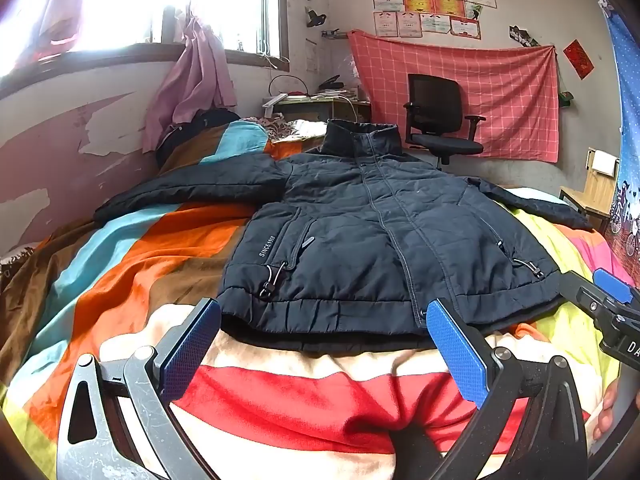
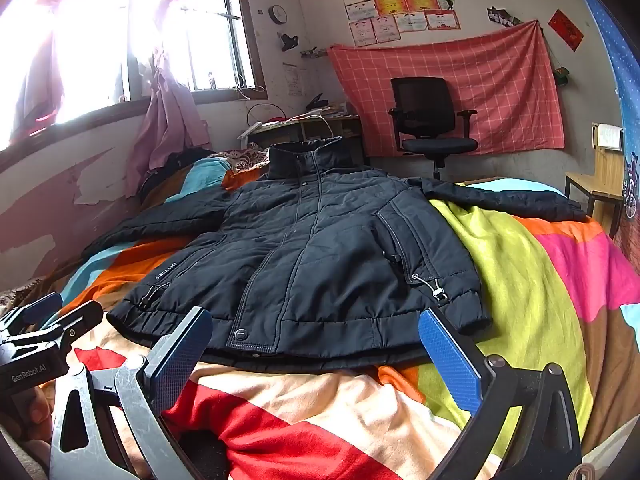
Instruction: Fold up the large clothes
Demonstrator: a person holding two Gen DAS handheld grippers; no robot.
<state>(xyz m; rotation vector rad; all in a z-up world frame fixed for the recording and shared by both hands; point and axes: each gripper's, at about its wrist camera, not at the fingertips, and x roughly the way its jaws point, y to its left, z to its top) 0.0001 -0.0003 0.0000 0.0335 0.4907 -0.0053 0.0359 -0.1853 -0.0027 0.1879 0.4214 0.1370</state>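
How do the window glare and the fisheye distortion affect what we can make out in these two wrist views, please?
Left wrist view: the window is blown out white, and the bed edges bow; the jacket stays sharp, its "SINCE 1988" print legible. Right wrist view: glare washes over the curtain, yet the jacket and striped blanket are evenly lit, and the corners vignette dark.

left tool [image 1: 324, 344] and right tool [image 2: 316, 354] both gape wide, tilted slightly downward, holding nothing.
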